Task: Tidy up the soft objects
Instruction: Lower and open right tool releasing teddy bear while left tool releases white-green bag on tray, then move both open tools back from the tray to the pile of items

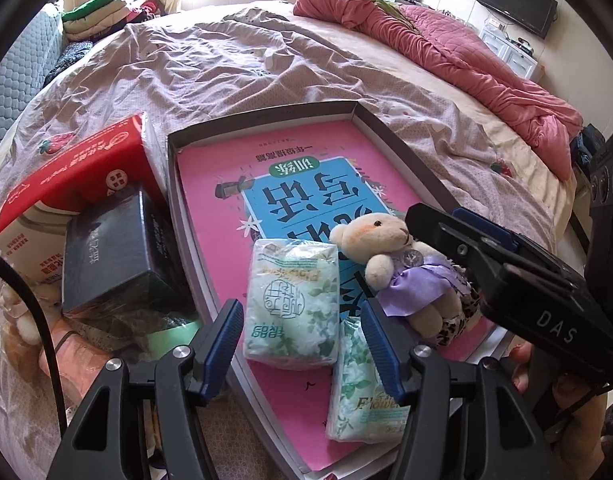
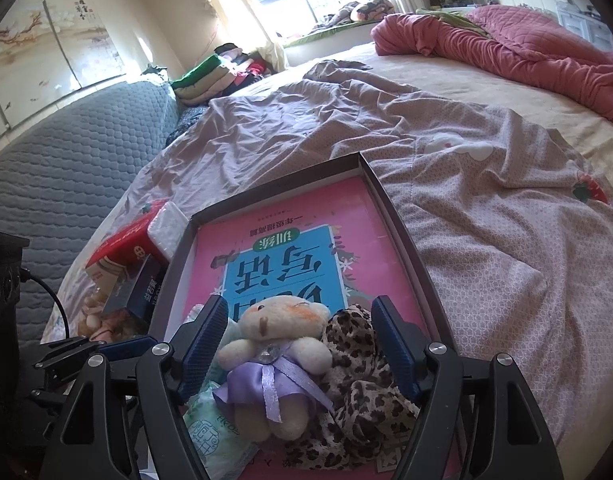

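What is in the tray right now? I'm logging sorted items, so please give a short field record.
tray: shallow dark box on the bed, pink book lining it
tissue packs: two, one between the left gripper's open jaws, untouched; the other nearer
teddy bear: purple dress, lying between the right gripper's open jaws
leopard cloth: beside the bear
outside tray: red carton, black box

Bear and tissue pack in tray
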{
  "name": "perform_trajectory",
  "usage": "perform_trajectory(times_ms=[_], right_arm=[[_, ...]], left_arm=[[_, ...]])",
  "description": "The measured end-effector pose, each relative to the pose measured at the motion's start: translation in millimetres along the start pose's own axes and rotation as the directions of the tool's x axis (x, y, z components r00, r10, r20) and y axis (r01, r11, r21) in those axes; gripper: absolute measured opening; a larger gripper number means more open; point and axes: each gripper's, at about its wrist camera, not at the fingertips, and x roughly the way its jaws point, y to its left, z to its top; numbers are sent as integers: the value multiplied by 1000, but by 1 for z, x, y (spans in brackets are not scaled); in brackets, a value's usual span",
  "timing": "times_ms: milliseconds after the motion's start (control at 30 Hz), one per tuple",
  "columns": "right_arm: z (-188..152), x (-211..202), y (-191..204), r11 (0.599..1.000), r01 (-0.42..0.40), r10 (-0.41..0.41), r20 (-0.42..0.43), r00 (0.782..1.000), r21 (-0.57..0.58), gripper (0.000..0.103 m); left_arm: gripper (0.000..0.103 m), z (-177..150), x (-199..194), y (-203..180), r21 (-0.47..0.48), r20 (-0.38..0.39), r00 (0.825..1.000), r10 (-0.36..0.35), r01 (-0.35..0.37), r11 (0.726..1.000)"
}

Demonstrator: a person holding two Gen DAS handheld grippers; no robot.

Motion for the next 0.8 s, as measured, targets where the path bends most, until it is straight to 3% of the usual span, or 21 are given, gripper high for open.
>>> perform_trajectory(times_ms=[300, 800], right_arm=[[2, -10, 4, 1000, 14, -14, 40, 999, -15, 76], [1, -35, 43, 987, 86, -72, 106, 992, -138, 78]], left_arm=[[62, -4, -17, 5, -16, 31, 1000, -5, 6, 1000], [68, -17, -46, 19, -43, 78, 997, 25, -22, 999]])
